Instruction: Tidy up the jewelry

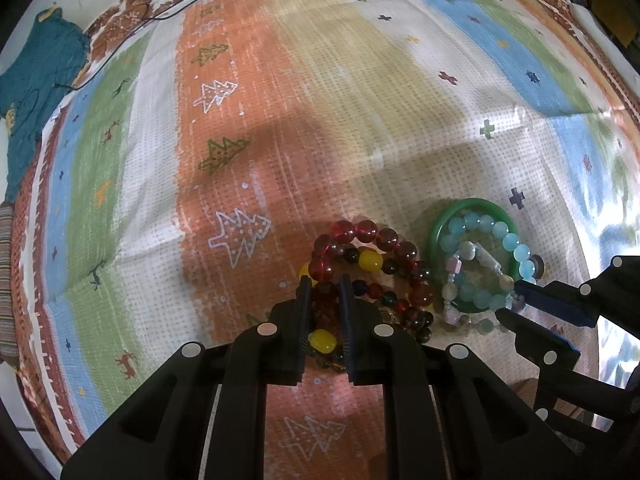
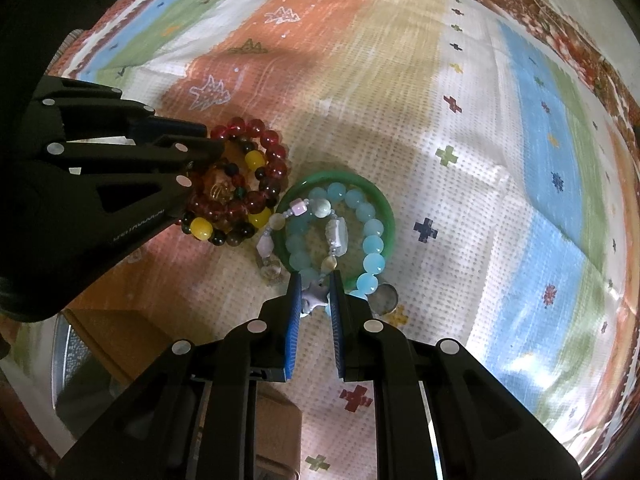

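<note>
Red glass beads fill the left gripper [image 1: 325, 282]: its fingers stand narrow, closed on a strand of the red and yellow bracelet pile [image 1: 370, 268], which spreads from the tips toward one o'clock in the left wrist view. The right gripper [image 2: 314, 278] is likewise pinched close, its blue pads gripping a grey star bead [image 2: 316, 295] of the pale mixed-bead strand [image 2: 298, 216]. That strand runs from the fingers up toward eleven o'clock, crossing the rim of the green bangle [image 2: 376, 200], inside which the aqua bead bracelet [image 2: 370, 240] coils. Both piles rest on the patterned tablecloth [image 2: 500, 160], nearly touching, the red one at ten o'clock from the bangle. Each hand is nearest its own pile, so I judge pulling apart sideways would separate them; the strand may snag the bangle.
</note>
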{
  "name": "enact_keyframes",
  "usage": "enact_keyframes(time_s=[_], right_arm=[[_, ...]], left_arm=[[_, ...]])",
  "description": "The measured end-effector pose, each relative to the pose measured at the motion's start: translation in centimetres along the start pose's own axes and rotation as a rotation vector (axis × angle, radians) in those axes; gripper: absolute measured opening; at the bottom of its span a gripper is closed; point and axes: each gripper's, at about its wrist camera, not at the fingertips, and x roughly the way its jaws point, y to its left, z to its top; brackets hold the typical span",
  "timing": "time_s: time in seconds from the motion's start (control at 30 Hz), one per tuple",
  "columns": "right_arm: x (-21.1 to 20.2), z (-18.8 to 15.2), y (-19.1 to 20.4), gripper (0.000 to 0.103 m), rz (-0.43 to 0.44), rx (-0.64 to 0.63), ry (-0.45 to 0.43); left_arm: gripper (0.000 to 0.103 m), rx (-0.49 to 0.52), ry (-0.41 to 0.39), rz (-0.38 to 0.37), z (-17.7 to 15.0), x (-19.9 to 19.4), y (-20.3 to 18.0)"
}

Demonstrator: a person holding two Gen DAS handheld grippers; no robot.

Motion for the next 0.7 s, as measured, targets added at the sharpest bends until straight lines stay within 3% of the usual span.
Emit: enact_keyframes(time_s=[0.7], right_arm=[[-2.9, -0.6, -0.5, 0.015, -0.009, 0.048, -0.088]], left_arm=[[0.013, -0.032, -0.048, -0.031, -0.3, -2.8, 0.3]])
